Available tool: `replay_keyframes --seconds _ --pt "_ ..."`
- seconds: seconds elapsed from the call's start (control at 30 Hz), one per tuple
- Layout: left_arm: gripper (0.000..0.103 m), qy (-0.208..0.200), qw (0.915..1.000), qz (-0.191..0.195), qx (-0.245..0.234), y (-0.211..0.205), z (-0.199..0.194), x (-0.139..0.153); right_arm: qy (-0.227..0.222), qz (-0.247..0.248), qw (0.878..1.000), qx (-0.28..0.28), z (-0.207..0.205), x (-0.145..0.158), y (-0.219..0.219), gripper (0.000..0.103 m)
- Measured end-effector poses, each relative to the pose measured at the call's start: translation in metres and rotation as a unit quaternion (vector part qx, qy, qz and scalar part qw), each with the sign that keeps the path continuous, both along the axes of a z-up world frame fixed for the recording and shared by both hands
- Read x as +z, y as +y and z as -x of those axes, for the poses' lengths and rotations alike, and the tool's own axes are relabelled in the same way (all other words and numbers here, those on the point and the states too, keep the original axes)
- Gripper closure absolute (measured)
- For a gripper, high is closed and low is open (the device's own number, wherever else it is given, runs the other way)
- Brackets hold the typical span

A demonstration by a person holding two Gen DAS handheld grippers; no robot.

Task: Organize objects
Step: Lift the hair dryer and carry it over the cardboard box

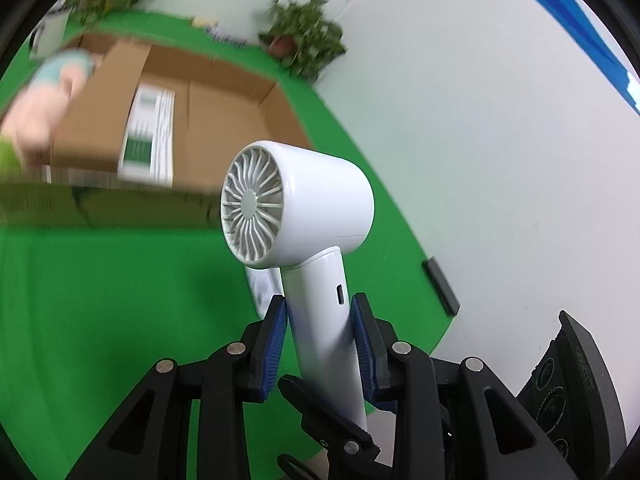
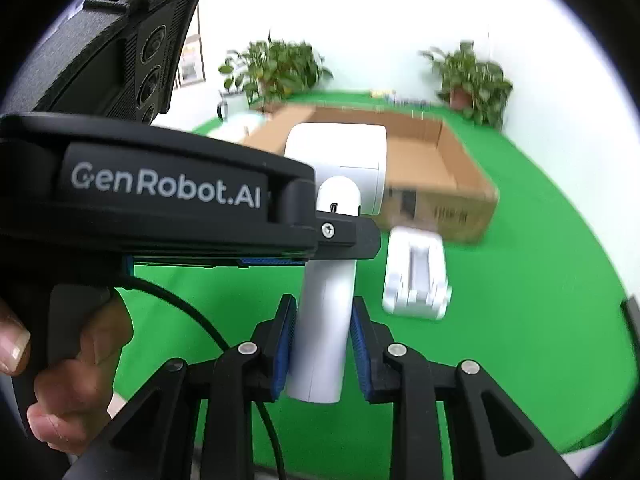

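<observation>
A white hair dryer (image 1: 296,204) with a grey finned intake is held upright above the green table. My left gripper (image 1: 320,312) is shut on its handle (image 1: 320,320). In the right wrist view the same handle (image 2: 326,320) sits between my right gripper's (image 2: 324,312) blue pads (image 2: 286,336), which close on its lower end. The left gripper's black body (image 2: 160,188) crosses in front and grips the handle higher up. An open cardboard box (image 1: 180,120) lies behind the dryer, and it also shows in the right wrist view (image 2: 420,160).
A white stand-like object (image 2: 416,276) lies on the green cloth (image 2: 520,260) in front of the box. Potted plants (image 2: 276,68) (image 2: 472,76) stand at the back by the white wall. A pink and teal soft item (image 1: 44,96) sits left of the box.
</observation>
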State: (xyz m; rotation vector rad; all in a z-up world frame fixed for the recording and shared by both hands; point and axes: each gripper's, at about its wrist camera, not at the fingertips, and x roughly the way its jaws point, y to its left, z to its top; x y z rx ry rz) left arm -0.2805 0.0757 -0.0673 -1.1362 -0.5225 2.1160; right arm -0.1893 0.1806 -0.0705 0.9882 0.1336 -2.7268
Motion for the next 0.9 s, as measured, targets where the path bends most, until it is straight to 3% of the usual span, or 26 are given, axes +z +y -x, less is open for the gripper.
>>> replay_keyframes --seconds 0.27,0.53,0.7,0.9 --pt "0.073 0.056 0.9984 -0.003 0.008 -0.02 0.039 0.088 0.052 0.012 0.999 0.0 0.033 0.057 -0.005 0.077" --pt "0.073 0.067 0.9976 0.014 0.007 -0.032 0.103 0.178 0.054 0.017 0.998 0.01 0.114 0.111 -0.012 0.077" --pt "0.073 0.049 0.9983 0.028 0.014 -0.033 0.144 0.192 0.036 0.022 0.999 0.015 0.152 0.115 -0.009 0.077" --pt "0.073 0.008 0.9986 0.051 0.013 -0.024 0.19 0.16 -0.005 0.036 0.999 0.021 0.189 0.087 0.004 0.077"
